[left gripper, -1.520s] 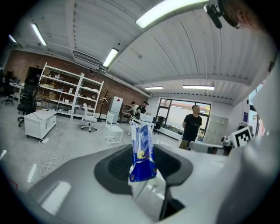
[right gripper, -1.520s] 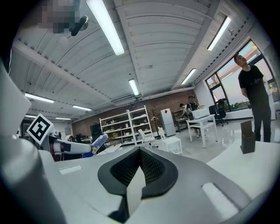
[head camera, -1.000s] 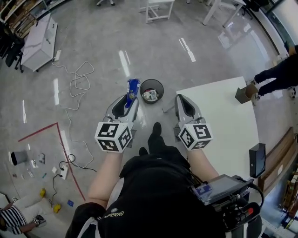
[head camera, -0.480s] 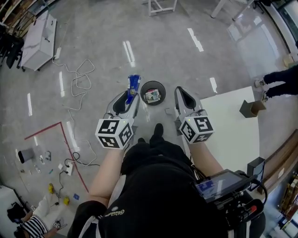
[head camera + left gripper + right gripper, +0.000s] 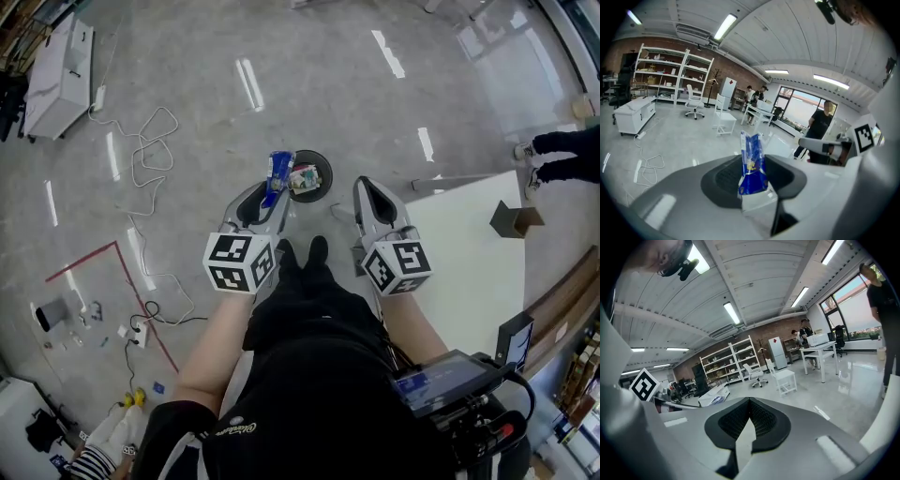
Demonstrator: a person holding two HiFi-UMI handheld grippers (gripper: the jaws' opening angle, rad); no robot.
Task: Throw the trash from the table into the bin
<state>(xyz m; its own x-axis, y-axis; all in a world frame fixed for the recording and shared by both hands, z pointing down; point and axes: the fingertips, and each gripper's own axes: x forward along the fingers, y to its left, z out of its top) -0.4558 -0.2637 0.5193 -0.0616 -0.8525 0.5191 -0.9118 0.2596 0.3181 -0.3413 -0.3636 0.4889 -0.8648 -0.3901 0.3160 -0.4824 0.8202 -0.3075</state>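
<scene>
My left gripper is shut on a blue snack wrapper, which sticks up from the jaw tips in the left gripper view. In the head view the wrapper's top lies against the left rim of the round black bin, which stands on the floor and holds some crumpled trash. My right gripper is just right of the bin; its jaws are shut with nothing between them. The white table lies to the right.
A small brown cardboard box stands on the table. A white cable loops over the floor at the left, red tape marks the floor, and a person's dark legs are at the far right. A white cabinet stands at upper left.
Both grippers have come forward toward the bin. The wrapper, earlier left of the bin and apart from it, now overlaps its left rim. The table has slid off to the right.
</scene>
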